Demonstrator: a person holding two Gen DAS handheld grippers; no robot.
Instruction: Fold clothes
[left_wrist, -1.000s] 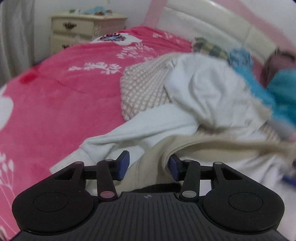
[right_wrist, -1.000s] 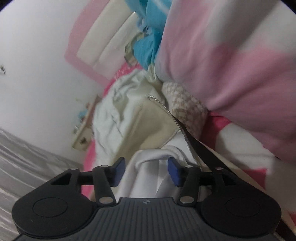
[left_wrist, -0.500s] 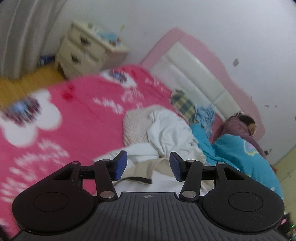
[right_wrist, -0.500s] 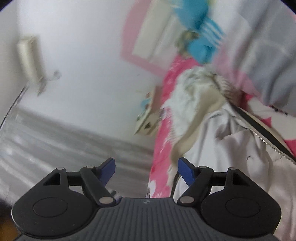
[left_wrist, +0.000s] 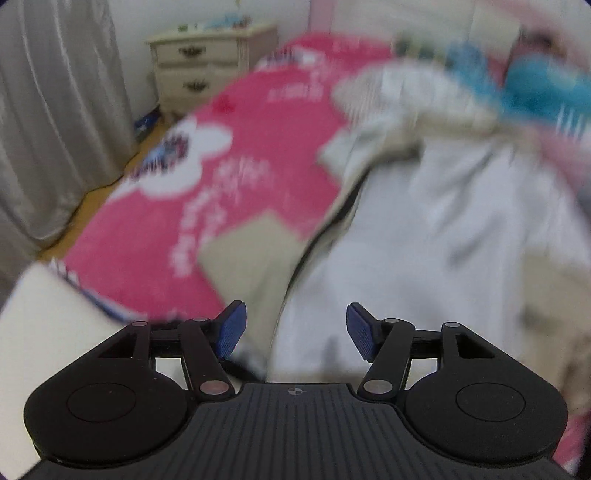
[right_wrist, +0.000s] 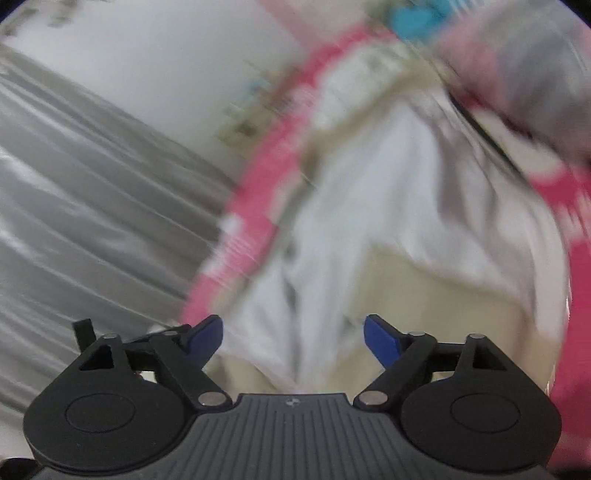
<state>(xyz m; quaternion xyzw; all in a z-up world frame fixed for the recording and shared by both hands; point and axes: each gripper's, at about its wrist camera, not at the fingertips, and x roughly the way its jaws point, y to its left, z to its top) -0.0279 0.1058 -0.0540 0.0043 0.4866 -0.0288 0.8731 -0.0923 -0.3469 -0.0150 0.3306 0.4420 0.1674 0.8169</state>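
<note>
Here the white and beige garment lies spread on the pink bed, its left edge bordering bare blanket that runs to the bed's side by the curtain. The left gripper and right gripper hang above it, jaws opening and pinching nothing.

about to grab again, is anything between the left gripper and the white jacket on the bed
Nothing visible. The left gripper, jaws opening and empty, looks straight down at the white jacket spread on the pink blanket. The frame is blurred, so small things could be missed.
</note>
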